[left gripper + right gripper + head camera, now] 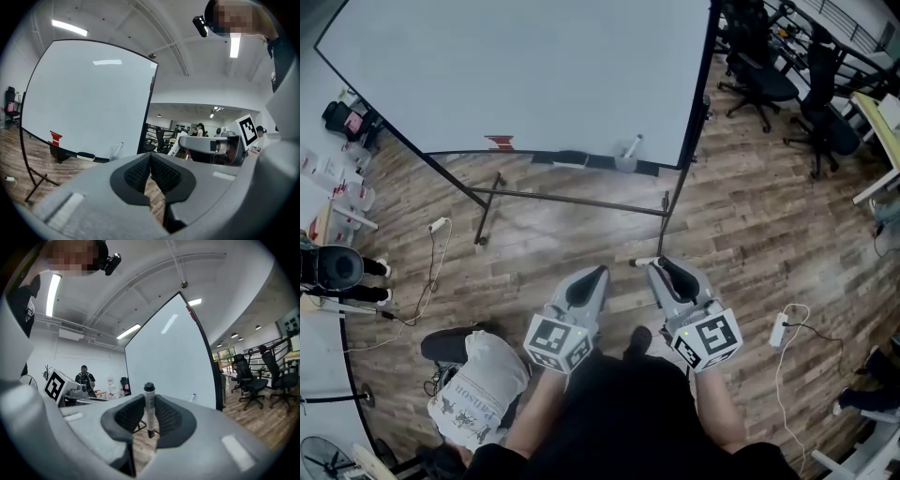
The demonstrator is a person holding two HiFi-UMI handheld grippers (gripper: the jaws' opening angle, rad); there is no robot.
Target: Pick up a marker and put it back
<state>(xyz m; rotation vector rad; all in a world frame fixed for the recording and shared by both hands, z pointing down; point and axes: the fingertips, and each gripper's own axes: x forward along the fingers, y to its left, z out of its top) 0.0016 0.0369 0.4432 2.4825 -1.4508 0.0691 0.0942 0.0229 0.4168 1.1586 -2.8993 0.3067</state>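
- Holding the marker (149, 401) upright, the right gripper (149, 416) has both pads clamped on the barrel; the black cap stands above the jaws and the lower end hangs below them.
- In the head view the marker (643, 262) pokes sideways out of the right gripper (661, 267) toward the left gripper (596, 274); both hang low over the wood floor, well apart from the whiteboard (516, 75).
- Left gripper view: jaws together, nothing between them.
- Step, as I judge it: pick-up done and marker in carry; the return is not yet begun.
- Next move calls for a forward reach to the tray (546, 157) along the whiteboard's lower edge; a clear cup (626, 163) with 1 pen in it stands toward the right corner, near an eraser (570, 159); bring the marker down there, then part the jaws.
- Hard to make out: whether the cup or the bare tray is the marker's proper place; the cup is small and pale; the red item (499, 142) at the tray's left end cannot be identified; print on the marker's barrel is too small to read; the whiteboard's top edge is cut off in the head view.
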